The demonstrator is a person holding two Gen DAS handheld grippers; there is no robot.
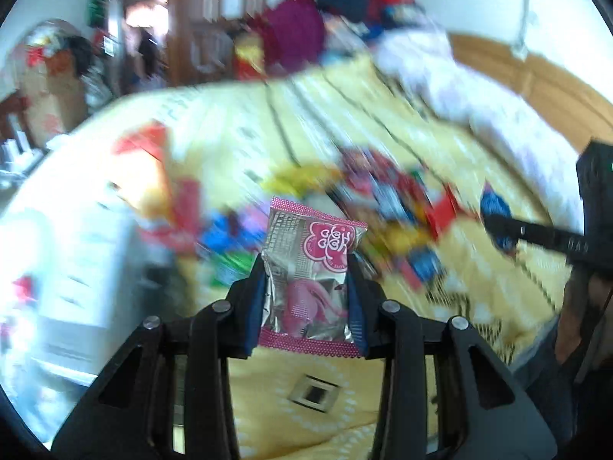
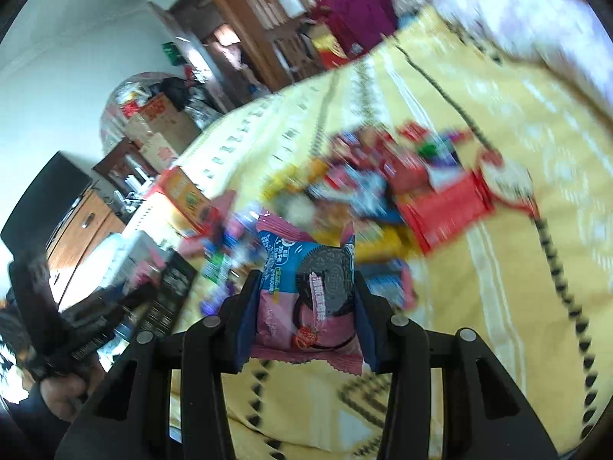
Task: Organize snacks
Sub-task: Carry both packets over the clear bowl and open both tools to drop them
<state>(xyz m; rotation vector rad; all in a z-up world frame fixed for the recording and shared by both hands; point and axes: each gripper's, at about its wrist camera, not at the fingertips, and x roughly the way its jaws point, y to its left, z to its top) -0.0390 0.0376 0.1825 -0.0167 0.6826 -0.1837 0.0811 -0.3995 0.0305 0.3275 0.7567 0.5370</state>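
My left gripper (image 1: 308, 258) is shut on a silver and pink snack packet (image 1: 310, 237), which stands upright between the pads above the yellow blanket. My right gripper (image 2: 306, 274) is shut on a pink and blue packet with a dark sandwich cookie printed on it (image 2: 279, 306), also held clear of the bed. Beyond both grippers, a blurred pile of mixed snack packets (image 1: 383, 199) (image 2: 383, 176) in red, blue and yellow lies on the blanket.
The yellow patterned blanket (image 1: 479, 287) covers a bed, with pale bedding (image 1: 459, 88) along its far right. An orange box (image 2: 187, 195) lies at the pile's left edge. A wooden wardrobe (image 2: 249, 11) and stacked clutter stand past the bed. A person's hand (image 2: 65, 391) shows at lower left.
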